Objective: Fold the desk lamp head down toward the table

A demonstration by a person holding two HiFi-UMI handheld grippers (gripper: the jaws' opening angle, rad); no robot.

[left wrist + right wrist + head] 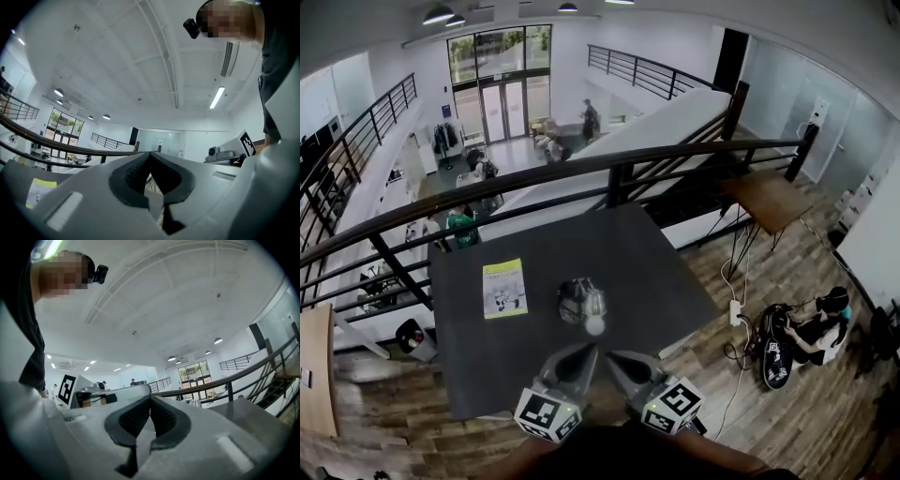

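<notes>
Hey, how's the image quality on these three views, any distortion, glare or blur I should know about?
Head view: heavy fisheye bows the railing into an arc, and the bulb of the desk lamp blows out white. Left gripper view: dark vignetted corners, a glaring ceiling strip light, the left tongs close and soft. Right gripper view: same vignette, right tongs soft.

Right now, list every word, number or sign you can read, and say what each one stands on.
Yellow-green and white booklet on the dark square table: print too small to read.
White cube on the left gripper: black square marker pattern, no words.
White cube on the right gripper: the same.
Nothing else legible.
</notes>
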